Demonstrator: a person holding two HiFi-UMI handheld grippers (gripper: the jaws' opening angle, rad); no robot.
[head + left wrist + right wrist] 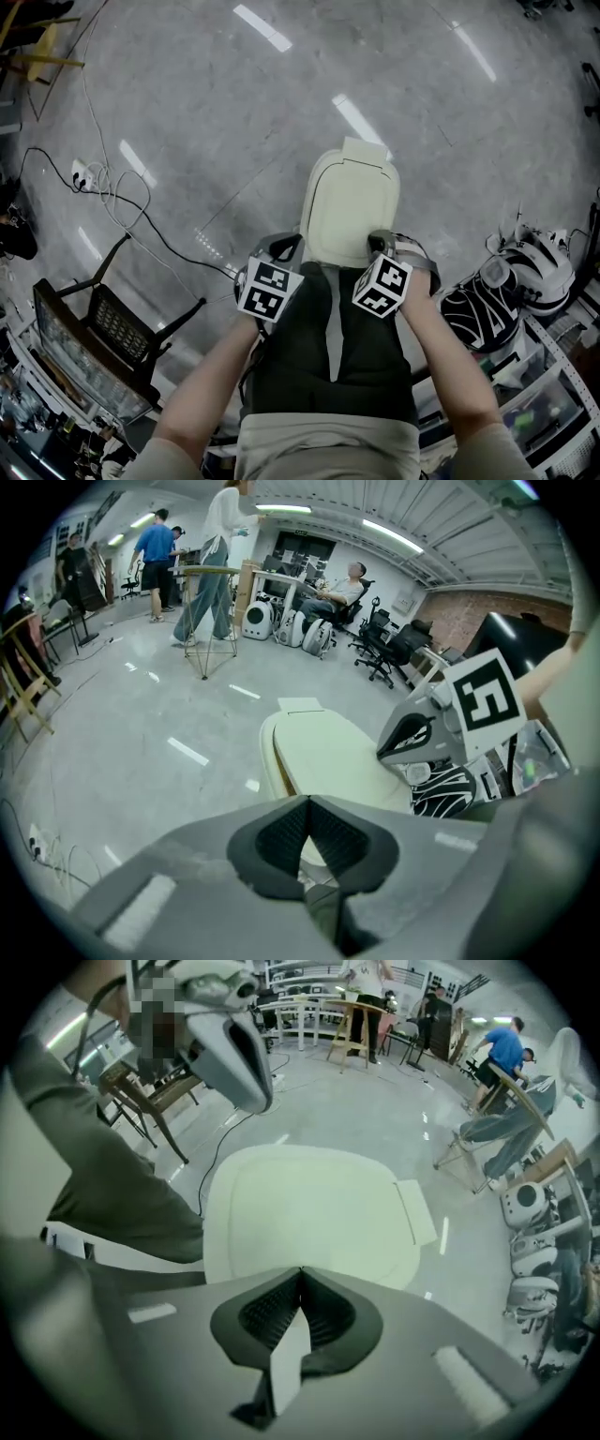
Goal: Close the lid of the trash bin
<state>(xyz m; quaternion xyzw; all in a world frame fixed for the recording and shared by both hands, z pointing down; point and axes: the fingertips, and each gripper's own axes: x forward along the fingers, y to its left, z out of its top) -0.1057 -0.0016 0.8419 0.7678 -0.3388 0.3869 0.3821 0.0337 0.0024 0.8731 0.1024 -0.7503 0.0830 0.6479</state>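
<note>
The trash bin's cream lid point(349, 204) lies down flat over the bin, right in front of the person. Its hinge tab point(366, 150) is at the far end. My left gripper point(283, 247) is at the lid's near left corner and my right gripper point(382, 243) at its near right corner. Both are shut with nothing between the jaws. In the left gripper view the shut tips point(307, 800) hang just before the lid point(328, 757), with the right gripper point(419, 733) beside it. The right gripper view shows its tips point(300, 1270) shut over the lid's near edge point(309, 1206).
A dark chair point(117, 323) stands at the left, with cables point(117, 192) and a power strip point(82, 174) on the floor. Black-and-white shoes point(511, 281) and storage drawers point(553, 394) sit at the right. People and stools point(208, 621) are far off.
</note>
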